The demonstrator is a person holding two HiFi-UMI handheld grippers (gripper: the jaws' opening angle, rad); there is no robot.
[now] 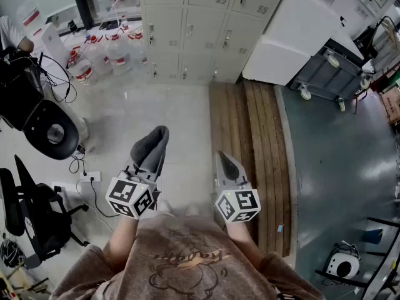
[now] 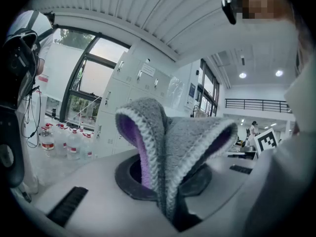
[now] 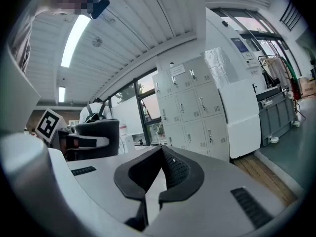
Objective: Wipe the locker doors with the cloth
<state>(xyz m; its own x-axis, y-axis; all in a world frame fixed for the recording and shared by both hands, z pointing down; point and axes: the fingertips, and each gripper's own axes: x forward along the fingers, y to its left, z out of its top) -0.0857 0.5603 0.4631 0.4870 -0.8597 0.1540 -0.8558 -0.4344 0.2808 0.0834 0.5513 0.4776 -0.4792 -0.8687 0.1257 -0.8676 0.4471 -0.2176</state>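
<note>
My left gripper (image 1: 149, 150) is shut on a grey cloth (image 1: 152, 144) that stands up out of its jaws. In the left gripper view the folded cloth (image 2: 173, 147) shows a purple inner side and fills the middle. My right gripper (image 1: 226, 165) is shut with nothing in it; its black pads (image 3: 170, 174) meet. Both grippers hover over the floor near my chest. The beige locker doors (image 1: 200, 27) stand at the far wall, well ahead of both grippers, and show again as lockers (image 3: 192, 110) in the right gripper view and lockers (image 2: 128, 102) in the left gripper view.
A wooden pallet strip (image 1: 247, 149) runs along the floor to the right. A large white box (image 1: 290, 39) on a grey cart (image 1: 328, 77) stands right of the lockers. Water bottles (image 1: 103, 55) cluster at the left. Black chairs (image 1: 37, 120) and cables lie at the left.
</note>
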